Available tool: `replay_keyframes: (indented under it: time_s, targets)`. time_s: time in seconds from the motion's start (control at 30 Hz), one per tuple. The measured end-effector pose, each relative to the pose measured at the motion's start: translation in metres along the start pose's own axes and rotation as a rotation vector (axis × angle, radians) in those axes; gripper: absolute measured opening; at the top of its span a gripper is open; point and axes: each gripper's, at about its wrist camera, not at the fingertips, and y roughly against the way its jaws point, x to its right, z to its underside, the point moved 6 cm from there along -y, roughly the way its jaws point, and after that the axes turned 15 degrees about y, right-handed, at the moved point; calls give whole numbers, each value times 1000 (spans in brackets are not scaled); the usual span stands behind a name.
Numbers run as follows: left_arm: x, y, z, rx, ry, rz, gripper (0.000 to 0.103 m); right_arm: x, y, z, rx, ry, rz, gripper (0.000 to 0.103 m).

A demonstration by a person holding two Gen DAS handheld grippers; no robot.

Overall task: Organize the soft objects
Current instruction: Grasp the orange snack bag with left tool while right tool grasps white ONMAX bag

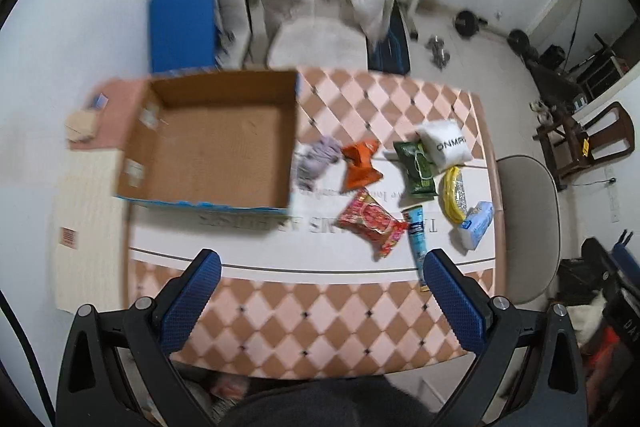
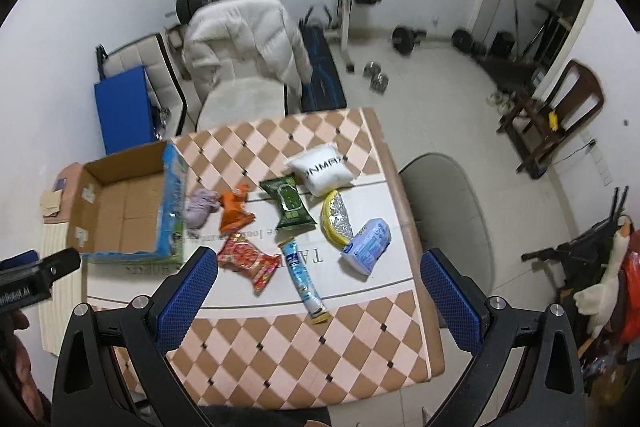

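Observation:
An open, empty cardboard box stands at the table's left. Right of it lie a lilac cloth, an orange pouch, a red snack packet, a green wipes pack, a white pillow pack, a yellow-silver pack, a blue tube and a blue-white pack. My left gripper and right gripper are open and empty, high above the table's near side.
The table has a checkered cloth. A chair with a white jacket stands behind it, a round stool to its right. Weights and a bench lie on the floor beyond. The left gripper's body shows at the right view's left edge.

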Motion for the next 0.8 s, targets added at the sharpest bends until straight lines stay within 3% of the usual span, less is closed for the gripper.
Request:
replay_keyframes:
  time_s: [0.13,0.4,0.47,0.63,0.8]
  targets:
    - [29,-69,-29,-139,18,25,100,23,-98,-17,-105,16,-41,103]
    - [76,-204,-59,-288,-46,-84,81,38,-288,-57,-306,141,-78,103]
    - [82,-234,-62,-335,-49,-96,81,37,-326,-62,-355,175,-87,103]
    - [84,-297,-67,-433,0,-113,81,36,-393,-72,-422,231,-111,103]
    - [78,-334,-71,-491,41,-125,81,34,-438,-81,-481,284,-168,103]
